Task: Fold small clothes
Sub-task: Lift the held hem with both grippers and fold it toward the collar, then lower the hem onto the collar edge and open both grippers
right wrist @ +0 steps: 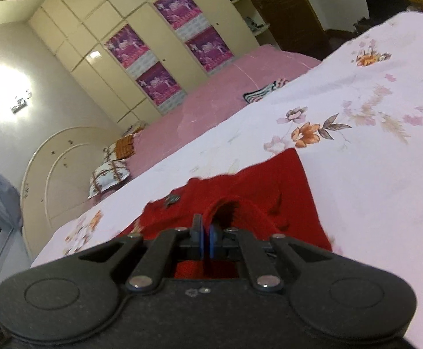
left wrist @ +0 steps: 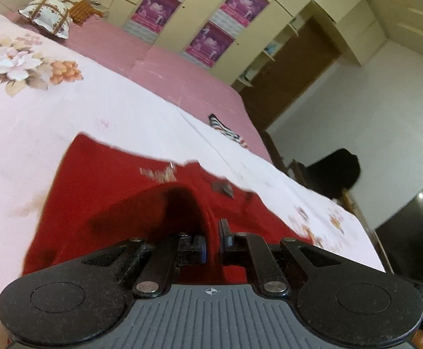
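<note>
A small red garment (left wrist: 118,186) lies on the floral bed sheet (left wrist: 31,122), its near edge raised off the bed. My left gripper (left wrist: 213,240) is shut on a fold of that red cloth, which runs up between the two pads. In the right wrist view the same red garment (right wrist: 284,180) spreads ahead, and my right gripper (right wrist: 207,240) is shut on another pinch of its near edge. A striped black-and-white garment (left wrist: 226,129) rests farther off on the bed, also seen as a striped garment (right wrist: 262,91) from the right.
The pink bedcover (left wrist: 159,67) lies beyond the floral sheet, with patterned pillows (left wrist: 50,14) at the headboard (right wrist: 57,163). Cream wardrobes (right wrist: 141,32) with purple posters line the far wall. A dark screen (left wrist: 412,232) and a brown door (left wrist: 295,72) stand past the bed's end.
</note>
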Demonstrator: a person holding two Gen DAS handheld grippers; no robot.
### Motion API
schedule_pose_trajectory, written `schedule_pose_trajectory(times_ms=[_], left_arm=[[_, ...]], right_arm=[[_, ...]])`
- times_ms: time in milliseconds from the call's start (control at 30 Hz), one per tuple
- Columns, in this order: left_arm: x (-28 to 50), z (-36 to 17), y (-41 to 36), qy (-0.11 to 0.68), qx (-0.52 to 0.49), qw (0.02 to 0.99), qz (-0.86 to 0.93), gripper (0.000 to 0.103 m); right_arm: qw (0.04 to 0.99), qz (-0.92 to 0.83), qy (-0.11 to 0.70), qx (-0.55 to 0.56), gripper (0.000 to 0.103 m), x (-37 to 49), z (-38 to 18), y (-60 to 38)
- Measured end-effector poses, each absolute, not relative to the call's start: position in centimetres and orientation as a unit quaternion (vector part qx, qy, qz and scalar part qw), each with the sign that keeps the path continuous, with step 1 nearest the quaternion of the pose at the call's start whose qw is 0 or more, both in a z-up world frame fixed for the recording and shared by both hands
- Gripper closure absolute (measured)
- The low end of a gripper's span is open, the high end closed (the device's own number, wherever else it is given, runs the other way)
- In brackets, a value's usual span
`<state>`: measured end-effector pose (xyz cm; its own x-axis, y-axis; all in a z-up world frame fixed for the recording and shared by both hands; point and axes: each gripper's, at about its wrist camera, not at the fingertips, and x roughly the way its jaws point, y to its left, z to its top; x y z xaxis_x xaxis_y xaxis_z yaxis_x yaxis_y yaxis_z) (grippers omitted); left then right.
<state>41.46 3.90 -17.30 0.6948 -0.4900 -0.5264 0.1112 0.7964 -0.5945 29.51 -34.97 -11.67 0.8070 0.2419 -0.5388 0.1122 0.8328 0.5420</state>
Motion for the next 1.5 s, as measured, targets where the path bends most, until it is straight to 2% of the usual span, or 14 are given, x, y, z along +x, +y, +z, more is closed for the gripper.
schedule_pose_trajectory(times_ms=[333,467,533,633,700,733,933,1100,1267,1333,1500], left_arm=[[48.6,-20.2,4.0,0.370,-0.270,0.885,-0.085,0.095],[50.7,-20.5,3.9,0.391,-0.273,0.876,-0.076,0.094],[51.0,-20.3,3.9,0.395,-0.269,0.875,-0.073,0.094],[50.2,-19.2,4.5,0.379,-0.263,0.884,-0.078,0.094],[49.7,-18.6,5.1,0.369,-0.258,0.890,-0.077,0.094],[49.5,-18.3,5.4,0.367,-0.256,0.891,-0.078,0.094],[47.5,-16.5,4.7,0.355,-0.222,0.902,-0.102,0.094],[47.8,-18.9,0.4,0.403,-0.174,0.889,-0.129,0.094],[48.2,-21.5,2.1,0.404,-0.182,0.893,-0.076,0.095],[48.3,-21.5,2.6,0.403,-0.182,0.894,-0.068,0.099],[47.4,-21.2,3.3,0.388,-0.165,0.906,-0.048,0.099]], right_arm=[[0.882,0.004,0.337,0.329,0.098,37.4,-15.6,-37.8],[0.885,-0.005,0.348,0.309,0.097,39.1,-16.5,-37.4],[0.885,-0.016,0.353,0.303,0.087,39.7,-16.7,-37.2],[0.885,-0.032,0.350,0.305,0.082,39.5,-16.2,-37.4],[0.899,-0.051,0.332,0.283,0.064,39.0,-15.2,-37.5],[0.905,-0.065,0.322,0.269,0.061,38.6,-14.6,-37.6],[0.941,-0.058,0.278,0.182,0.061,36.6,-11.9,-35.6],[0.942,0.008,0.330,0.061,0.065,37.6,-14.1,-29.7],[0.931,-0.010,0.365,0.004,0.066,39.4,-16.8,-28.0],[0.930,-0.023,0.367,0.001,0.068,39.3,-17.6,-29.6],[0.930,-0.070,0.360,0.011,0.064,38.4,-18.0,-32.8]])
